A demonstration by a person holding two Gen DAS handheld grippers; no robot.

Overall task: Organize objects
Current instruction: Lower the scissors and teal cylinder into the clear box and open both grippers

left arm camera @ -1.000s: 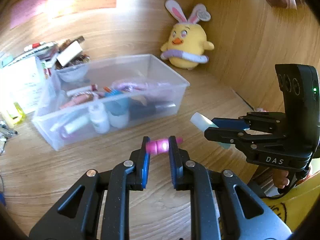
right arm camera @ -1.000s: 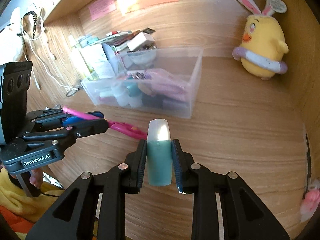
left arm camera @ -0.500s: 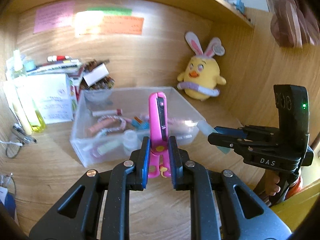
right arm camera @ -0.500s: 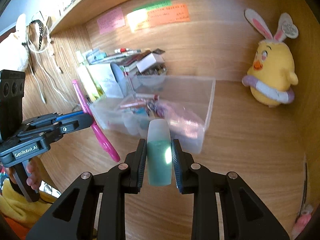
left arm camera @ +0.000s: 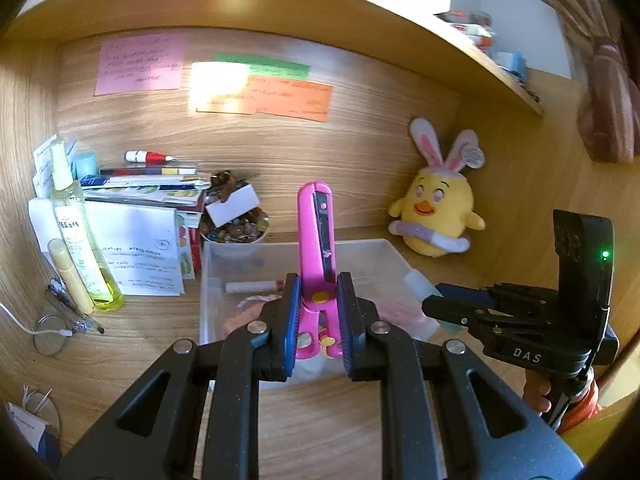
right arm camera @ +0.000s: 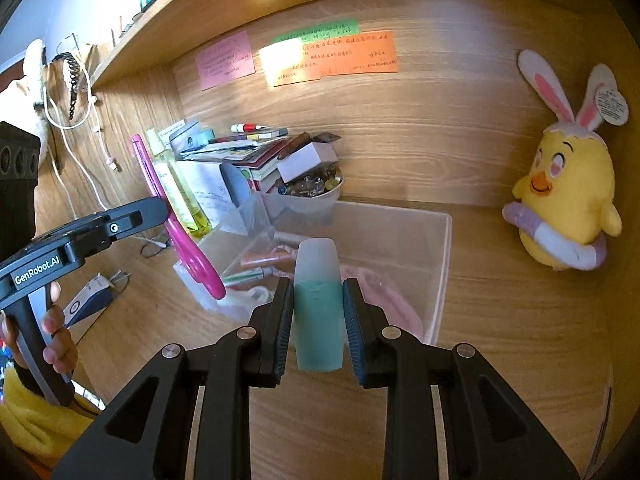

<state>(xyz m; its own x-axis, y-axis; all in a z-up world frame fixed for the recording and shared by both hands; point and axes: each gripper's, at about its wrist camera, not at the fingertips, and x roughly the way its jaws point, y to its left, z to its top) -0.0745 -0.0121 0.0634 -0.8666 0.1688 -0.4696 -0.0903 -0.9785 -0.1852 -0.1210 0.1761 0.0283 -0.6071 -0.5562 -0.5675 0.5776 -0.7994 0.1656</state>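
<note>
Wooden desk (left arm camera: 132,344): clear plastic bin (right arm camera: 442,240) part-filled; left gripper (left arm camera: 318,312) clamps pink sheathed scissors (left arm camera: 316,232), right gripper (right arm camera: 318,316) clamps teal frosted-cap bottle (right arm camera: 318,300), both undeposited.

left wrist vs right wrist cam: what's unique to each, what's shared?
Left wrist only: a round wire ring lying on the wooden desk. Right wrist only: white cables hanging on the side wall. Both: the left gripper shut on the pink scissors, the right gripper shut on the teal bottle, the clear plastic bin, the yellow chick plush.
</note>
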